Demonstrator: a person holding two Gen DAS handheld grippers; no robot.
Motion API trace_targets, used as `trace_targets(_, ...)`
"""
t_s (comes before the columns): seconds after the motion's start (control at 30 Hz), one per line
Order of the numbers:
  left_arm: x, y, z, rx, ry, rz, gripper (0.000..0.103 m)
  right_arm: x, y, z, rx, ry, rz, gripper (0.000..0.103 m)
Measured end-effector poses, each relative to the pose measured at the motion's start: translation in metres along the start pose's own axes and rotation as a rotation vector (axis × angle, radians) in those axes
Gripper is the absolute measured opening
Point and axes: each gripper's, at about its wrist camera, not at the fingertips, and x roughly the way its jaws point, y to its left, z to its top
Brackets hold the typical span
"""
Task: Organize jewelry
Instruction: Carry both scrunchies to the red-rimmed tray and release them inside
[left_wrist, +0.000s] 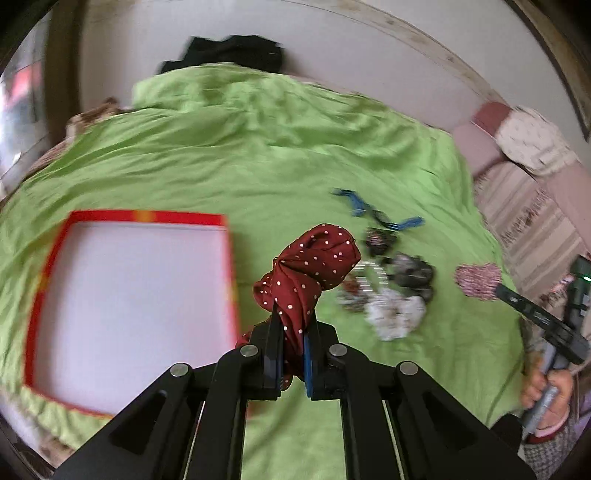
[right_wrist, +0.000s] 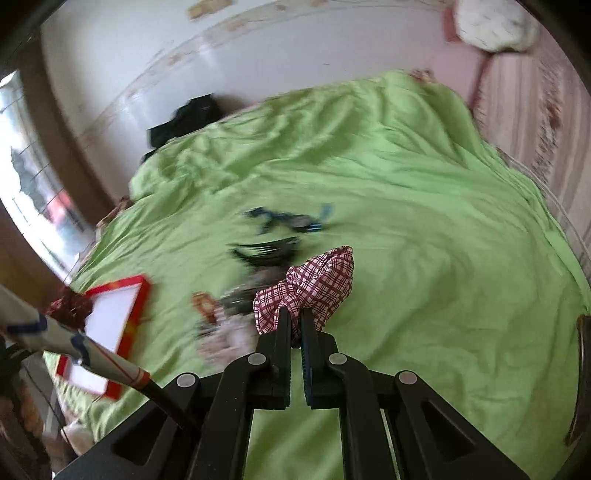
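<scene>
Both tongs are clenched on cloth and raised off the green bedspread (left_wrist: 258, 155). The left gripper (left_wrist: 293, 314) pinches a dark red scrunchie with white dots (left_wrist: 314, 262) between nearly closed fingers, the fabric bunched and twisted upward past the tips. To its left lies a shallow white tray with a red rim (left_wrist: 48, 280), resting flat on the spread. To its right sits the heap of remaining hair things (left_wrist: 391, 291) (blurred, so I can only make out a white ruffled piece, dark pieces and blue clips (left_wrist: 356, 203) beyond). The right gripper (right_wrist: 294, 317) grips a red-and-white checked scrunchie (right_wrist: 314, 284), puffed out above its tips, with the heap just to its left.
</scene>
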Motion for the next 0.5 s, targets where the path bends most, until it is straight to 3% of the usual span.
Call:
trace_targets(0.1,-0.011,0.04,-0.009,-0.05,-0.011,0.071,0.008,0.0,0.041,-0.005,-0.068,0.017,0.046,0.006)
trace_targets(0.3,-0.02,0.114,-0.026,-0.164,-0.003,0.135,0.008,0.012,0.128,-0.018,-0.214,0.071,0.14,0.005)
trace_targets(0.5,0.0,0.16,-0.013,-0.235,0.024,0.174,0.008,0.044,0.205,-0.018,-0.306,0.12,0.22,0.005)
